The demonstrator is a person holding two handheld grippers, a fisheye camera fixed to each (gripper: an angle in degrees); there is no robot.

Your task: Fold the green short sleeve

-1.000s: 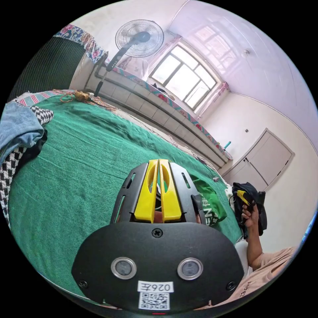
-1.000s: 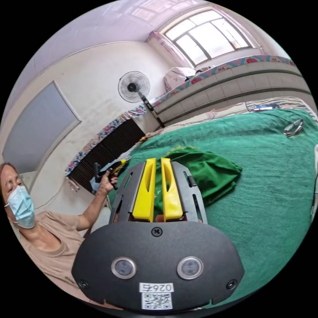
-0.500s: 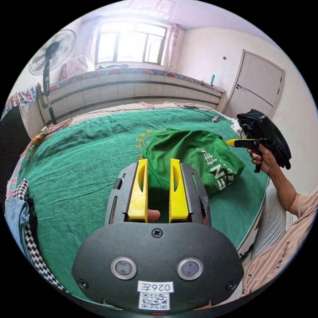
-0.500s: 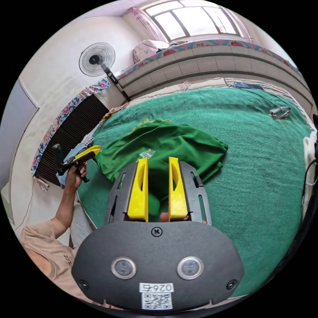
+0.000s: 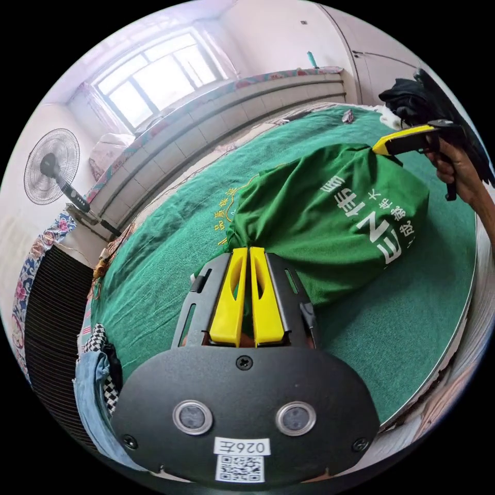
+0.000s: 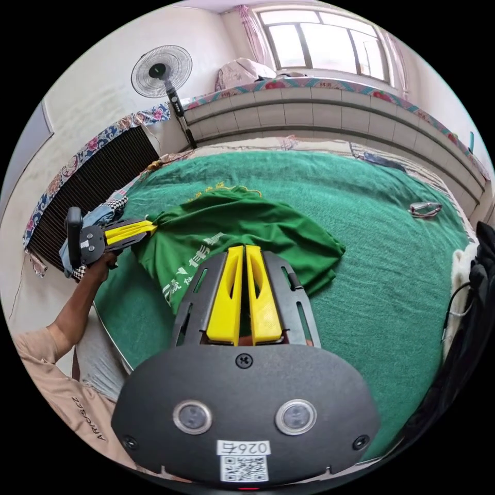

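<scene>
The green short sleeve shirt (image 5: 330,216) with white lettering hangs stretched between my two grippers above the green bed cover (image 5: 170,242). My left gripper (image 5: 249,251) is shut on one bunched corner of it. In the same view the right gripper (image 5: 379,148) pinches the far corner, held by a hand. In the right gripper view the shirt (image 6: 232,227) spreads ahead, my right gripper (image 6: 244,249) is shut on its near edge, and the left gripper (image 6: 149,227) grips its left corner.
A standing fan (image 6: 161,70) and a dark radiator (image 6: 98,180) line the wall. Denim and checkered clothes (image 5: 95,371) lie at the bed's edge, dark clothes (image 6: 474,289) at the right. A metal clip (image 6: 425,209) rests on the cover. The person's arm and sleeve (image 6: 56,350) are at the lower left.
Both grippers went from open to shut on the shirt's corners. The shirt, lying crumpled before, is now pulled taut between them.
</scene>
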